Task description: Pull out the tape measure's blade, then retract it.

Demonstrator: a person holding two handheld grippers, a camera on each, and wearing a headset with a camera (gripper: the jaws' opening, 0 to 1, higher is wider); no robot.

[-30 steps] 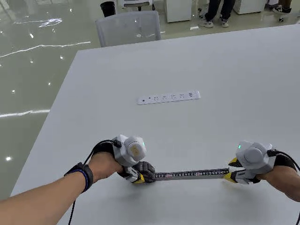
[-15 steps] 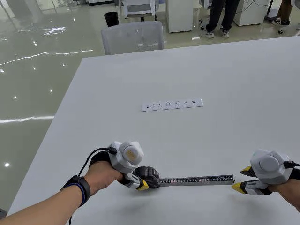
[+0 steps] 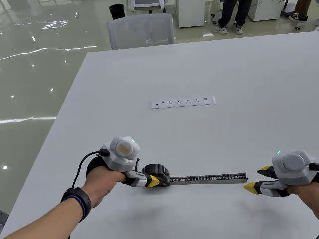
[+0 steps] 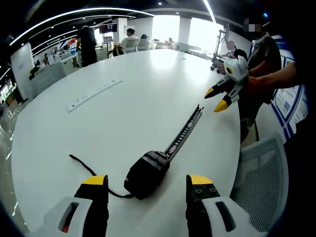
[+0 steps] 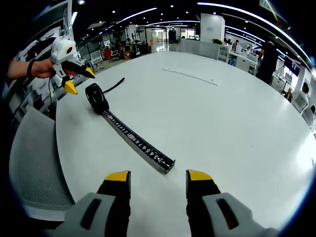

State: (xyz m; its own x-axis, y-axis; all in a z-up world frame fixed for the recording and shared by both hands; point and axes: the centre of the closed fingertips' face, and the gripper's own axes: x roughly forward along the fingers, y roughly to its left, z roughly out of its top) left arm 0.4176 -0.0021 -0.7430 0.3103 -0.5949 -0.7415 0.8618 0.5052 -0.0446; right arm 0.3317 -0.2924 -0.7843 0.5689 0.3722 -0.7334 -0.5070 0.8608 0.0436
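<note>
Low center of head view, tape lies on table w/ blade out; L gripper and R gripper both released.

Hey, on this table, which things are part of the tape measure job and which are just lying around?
For the job: tape measure, its pulled-out blade, left tool, right tool.
Just lying about: power strip, grey chair beyond the table.

Left gripper white (yellow-tipped jaws).
</note>
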